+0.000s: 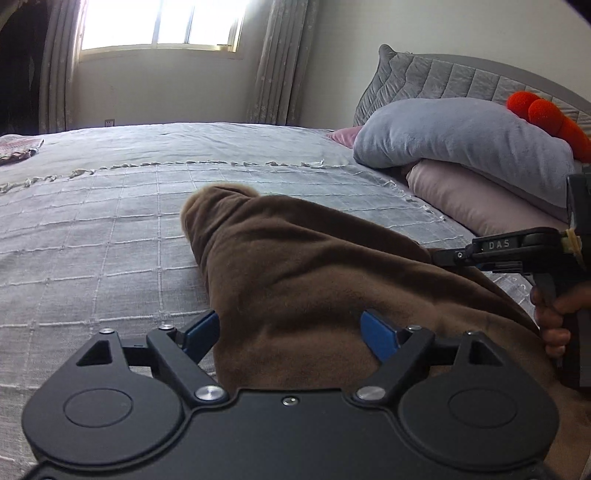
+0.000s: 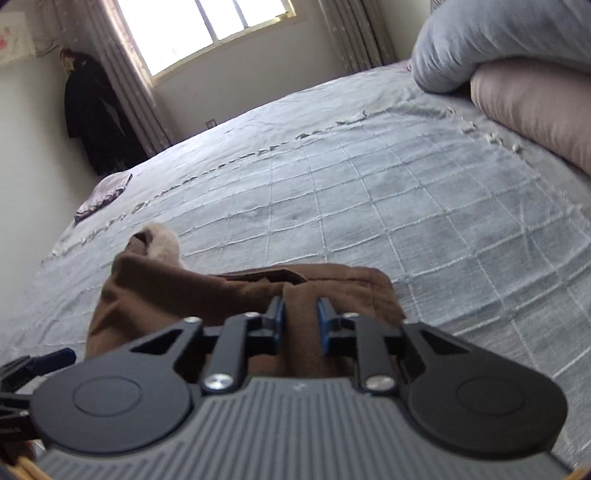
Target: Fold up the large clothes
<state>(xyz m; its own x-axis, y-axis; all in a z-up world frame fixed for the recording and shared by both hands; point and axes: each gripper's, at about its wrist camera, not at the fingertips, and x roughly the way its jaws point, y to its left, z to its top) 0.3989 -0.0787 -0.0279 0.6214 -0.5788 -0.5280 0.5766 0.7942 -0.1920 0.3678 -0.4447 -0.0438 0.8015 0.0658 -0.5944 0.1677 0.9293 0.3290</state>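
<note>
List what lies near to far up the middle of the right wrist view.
right gripper → brown garment → grey checked bedspread → wall socket → window

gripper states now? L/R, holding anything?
Left gripper: open, jaws wide, brown garment bunched between them, not pinched.
Right gripper: shut on a fold of the brown garment.

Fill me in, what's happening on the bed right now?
A person is folding a brown garment on the grey bedspread with a handheld gripper in each hand. The right gripper is pinched shut on a fold of the fabric near its edge. The left gripper stands wide open with the cloth bunched between its fingers, not pressing it. The garment is heaped and only partly folded. Pillows lie at the head of the bed.
</note>
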